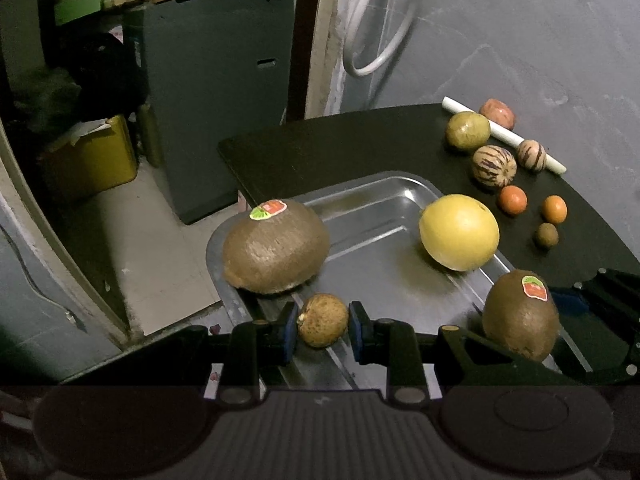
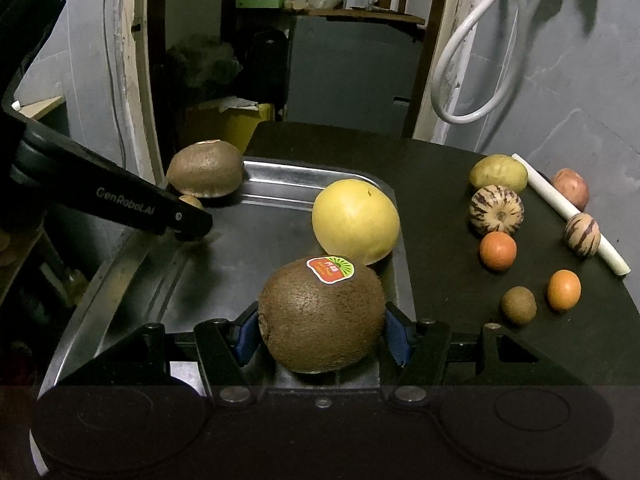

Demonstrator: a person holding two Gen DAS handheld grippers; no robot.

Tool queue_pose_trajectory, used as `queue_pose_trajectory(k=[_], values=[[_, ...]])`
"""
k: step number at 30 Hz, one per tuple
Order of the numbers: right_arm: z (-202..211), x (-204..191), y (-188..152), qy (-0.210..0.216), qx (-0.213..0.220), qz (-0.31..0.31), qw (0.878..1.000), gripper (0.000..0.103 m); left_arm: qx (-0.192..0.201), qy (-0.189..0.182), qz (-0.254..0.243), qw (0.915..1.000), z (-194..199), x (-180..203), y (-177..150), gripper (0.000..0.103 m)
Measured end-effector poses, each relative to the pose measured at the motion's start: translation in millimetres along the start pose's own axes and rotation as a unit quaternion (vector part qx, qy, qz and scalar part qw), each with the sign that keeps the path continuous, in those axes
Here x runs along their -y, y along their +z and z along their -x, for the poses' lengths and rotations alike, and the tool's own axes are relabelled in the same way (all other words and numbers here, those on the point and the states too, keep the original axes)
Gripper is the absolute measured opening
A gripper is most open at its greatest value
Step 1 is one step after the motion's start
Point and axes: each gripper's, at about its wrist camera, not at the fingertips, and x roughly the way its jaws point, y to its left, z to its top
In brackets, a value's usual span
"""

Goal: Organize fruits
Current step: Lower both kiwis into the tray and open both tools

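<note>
My left gripper [image 1: 322, 330] is shut on a small brown round fruit [image 1: 320, 318], low over the near left part of a metal tray [image 1: 372, 196]. A stickered kiwi [image 1: 276, 246] lies at the tray's left corner, and a big yellow fruit [image 1: 459, 232] rests by the right rim. My right gripper [image 2: 322, 334] is shut on a second stickered kiwi [image 2: 320, 312] above the tray's [image 2: 296, 172] near right side. The right wrist view also shows the left gripper [image 2: 188, 226] on the left, the far kiwi [image 2: 206, 170] and the yellow fruit [image 2: 356, 222].
On the black table [image 2: 440, 200] right of the tray lie two striped fruits [image 2: 496, 210], two oranges [image 2: 498, 251], a small brown fruit [image 2: 519, 305], a greenish fruit [image 2: 498, 174], a reddish fruit [image 2: 571, 188] and a white tube [image 2: 568, 212]. The table ends just left of the tray, above the floor.
</note>
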Motion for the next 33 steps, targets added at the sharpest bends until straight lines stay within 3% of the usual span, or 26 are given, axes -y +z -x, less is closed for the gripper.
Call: queue_pose_trajectory(k=[11,16,28,33], values=[[-4.1,1.0,-1.6,0.005,-0.007,-0.004,1.000,0.064,-0.003,0.000,-0.003,1.0000,-0.2,2.3,-1.4,0.029],[-3.4,1.1,-2.7,0.003,-0.006,0.000,1.000,0.064,-0.004,-0.008,0.003,1.0000,1.7,-0.3,-2.6,0.036],[17.7,4.0,-7.2,0.000,0.010,-0.004,1.000,0.074,0.010,-0.011,0.017,0.9998,21.4,4.5,-6.5,0.064],[34.2,9.2,-11.8,-0.006,0.020,-0.015,1.000,0.079,0.021,-0.005,0.031,0.9993,34.7,7.1,-8.8,0.084]])
